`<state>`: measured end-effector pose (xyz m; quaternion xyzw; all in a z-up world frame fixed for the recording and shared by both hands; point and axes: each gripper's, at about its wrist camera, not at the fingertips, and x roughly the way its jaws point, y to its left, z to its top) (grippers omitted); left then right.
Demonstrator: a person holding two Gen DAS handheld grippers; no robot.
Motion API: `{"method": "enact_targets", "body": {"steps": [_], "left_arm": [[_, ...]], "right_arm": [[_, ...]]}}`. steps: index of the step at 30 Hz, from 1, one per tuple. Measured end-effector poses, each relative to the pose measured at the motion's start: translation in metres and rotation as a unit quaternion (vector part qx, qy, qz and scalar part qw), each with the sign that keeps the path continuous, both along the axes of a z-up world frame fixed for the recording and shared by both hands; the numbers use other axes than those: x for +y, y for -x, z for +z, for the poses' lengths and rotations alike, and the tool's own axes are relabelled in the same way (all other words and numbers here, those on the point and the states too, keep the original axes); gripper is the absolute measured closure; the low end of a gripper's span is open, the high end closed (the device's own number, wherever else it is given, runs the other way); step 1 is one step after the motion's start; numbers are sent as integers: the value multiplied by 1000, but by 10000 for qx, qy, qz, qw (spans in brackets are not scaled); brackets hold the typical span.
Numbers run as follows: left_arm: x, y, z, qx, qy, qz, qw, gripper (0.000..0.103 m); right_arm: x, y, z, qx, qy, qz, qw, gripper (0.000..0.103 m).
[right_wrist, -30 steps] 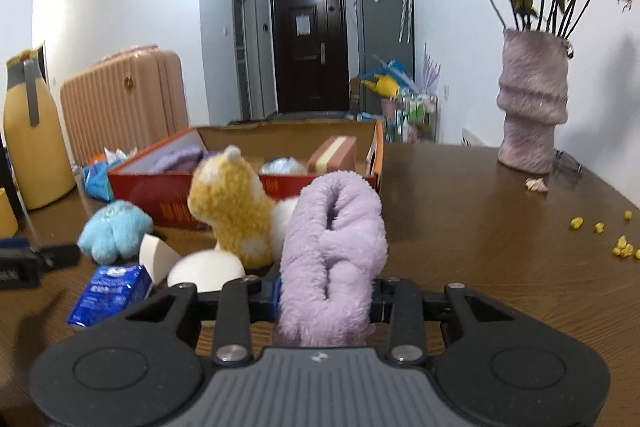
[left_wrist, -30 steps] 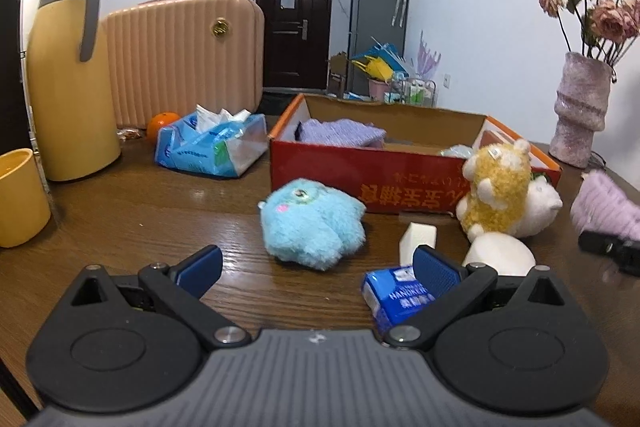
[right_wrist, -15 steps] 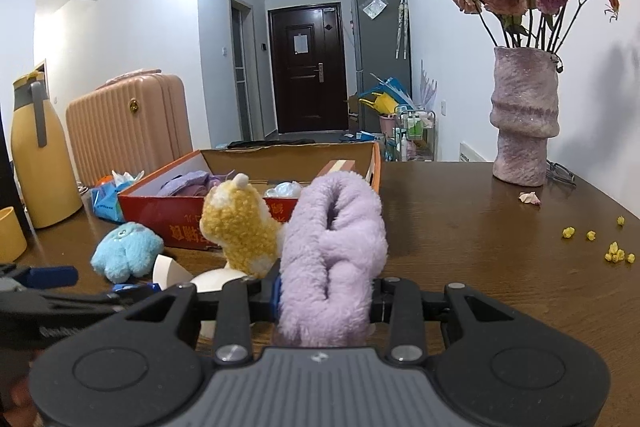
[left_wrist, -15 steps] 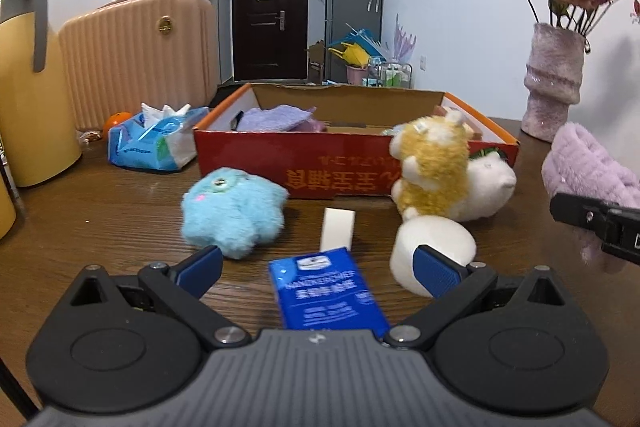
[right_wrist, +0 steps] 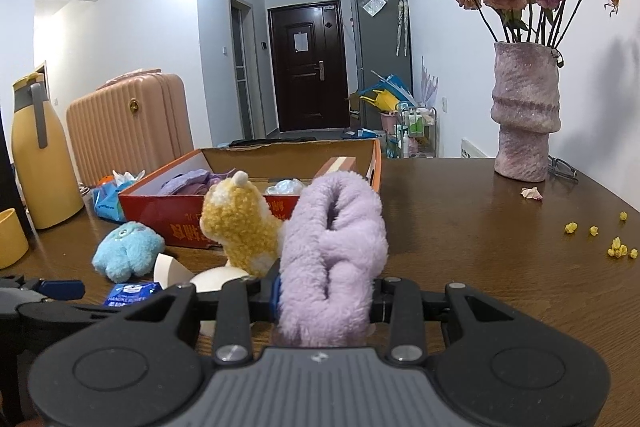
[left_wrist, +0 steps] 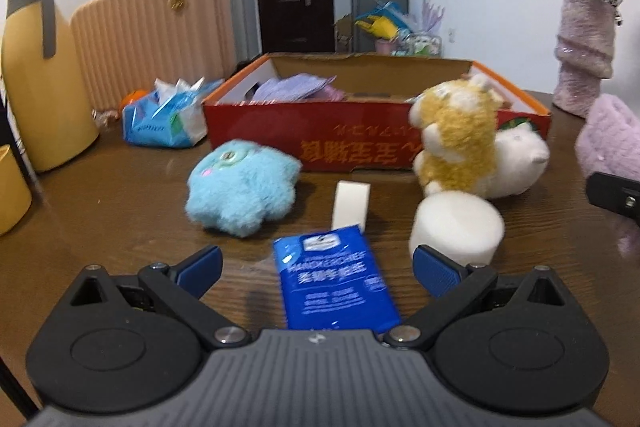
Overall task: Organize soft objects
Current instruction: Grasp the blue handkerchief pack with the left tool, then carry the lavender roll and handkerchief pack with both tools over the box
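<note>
My right gripper (right_wrist: 325,301) is shut on a fluffy lilac cloth (right_wrist: 334,251), held above the table right of the red box (right_wrist: 244,215); the cloth also shows in the left wrist view (left_wrist: 610,139). My left gripper (left_wrist: 318,263) is open, its jaws on either side of a blue tissue pack (left_wrist: 334,283) lying on the table. Ahead lie a blue plush (left_wrist: 242,189), a white sponge block (left_wrist: 351,202), a white round sponge (left_wrist: 456,227), and a yellow plush (left_wrist: 460,143) leaning on a white plush (left_wrist: 520,163). The box holds purple cloth (left_wrist: 296,89).
A yellow thermos (left_wrist: 40,67), a yellow cup (left_wrist: 10,191) and an open tissue bag (left_wrist: 168,115) stand at the left. A peach suitcase (left_wrist: 152,31) is behind. A pink vase with roses (right_wrist: 524,115) stands at the right, with yellow crumbs (right_wrist: 612,247) on the table.
My left gripper has swung right and moved over the blue tissue pack, which now lies between its open jaws. My right gripper has risen with the lilac cloth.
</note>
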<state>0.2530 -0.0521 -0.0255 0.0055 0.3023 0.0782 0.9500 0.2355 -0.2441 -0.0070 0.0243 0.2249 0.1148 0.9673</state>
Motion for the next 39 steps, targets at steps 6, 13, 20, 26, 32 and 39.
{"method": "enact_targets", "body": {"steps": [6,13,20,26,32,39], "left_arm": [[8,-5,-5,237,109,138,9996,0],[12,-5,-6,306,245,129,9991,9],[18,-6,-9,426,479,4,9979,50],[24,0,-5,348,628,-155,9973,51],[28,8,3,117,682,-201,9974,51],[38,15,14,-140,800,-186,9965,51]], "right_arm": [[0,-2,-3,51,1,-16,10000,69],[0,-3,-3,56,3,-11,10000,69],[0,-2,-4,73,16,-10,10000,68],[0,-2,-4,69,20,-9,10000,68],[1,-2,-4,68,18,-7,10000,68],[1,-1,-6,-32,27,43,10000,68]]}}
